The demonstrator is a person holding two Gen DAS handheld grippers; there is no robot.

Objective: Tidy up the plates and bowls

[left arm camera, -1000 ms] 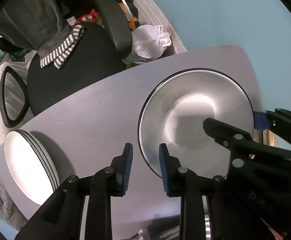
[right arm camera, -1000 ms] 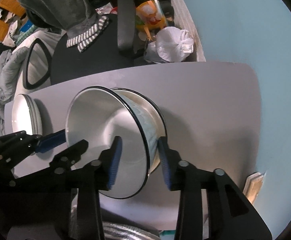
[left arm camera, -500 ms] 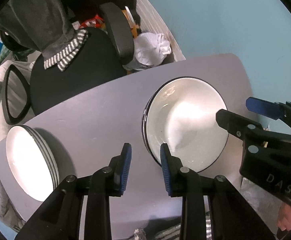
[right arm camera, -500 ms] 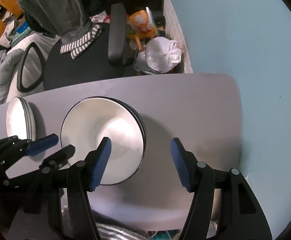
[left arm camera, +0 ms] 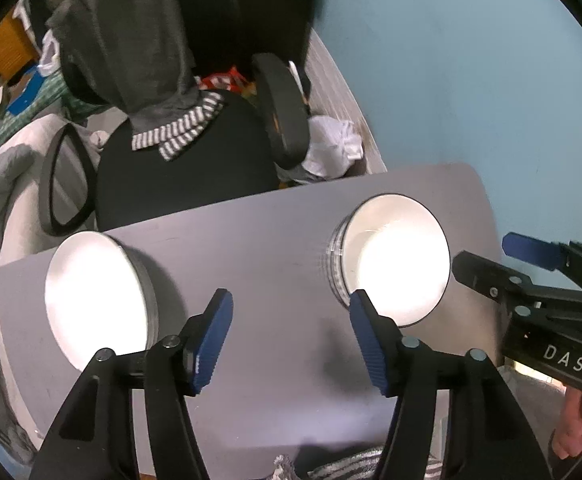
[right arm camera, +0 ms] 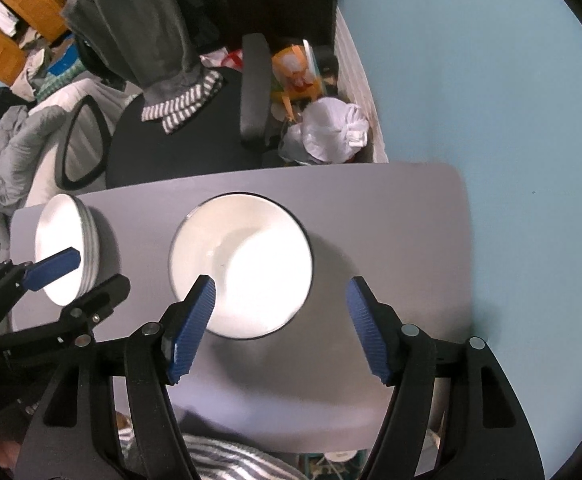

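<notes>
Right wrist view: bowls [right arm camera: 241,266] stacked mid-table [right arm camera: 391,216], plates [right arm camera: 67,248] stacked at far left edge. Both stacks complete, nothing loose visible. Left gripper [left arm camera: 291,338] and right gripper [right arm camera: 281,324] opening, nothing between pads; only withdrawal apparently left.

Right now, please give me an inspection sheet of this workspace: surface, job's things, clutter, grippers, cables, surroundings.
Surface: grey table, bare apart from the dishes.
Job's things: stack of bowls at the middle; stack of plates near the left edge. The stacks stand apart.
Clutter: nothing seen on the table.
Grippers: left gripper and right gripper above the table, jaws opening, nothing between them.
Cables: nothing seen.
Surroundings: black office chair with grey garment; white bag; blue wall.
</notes>
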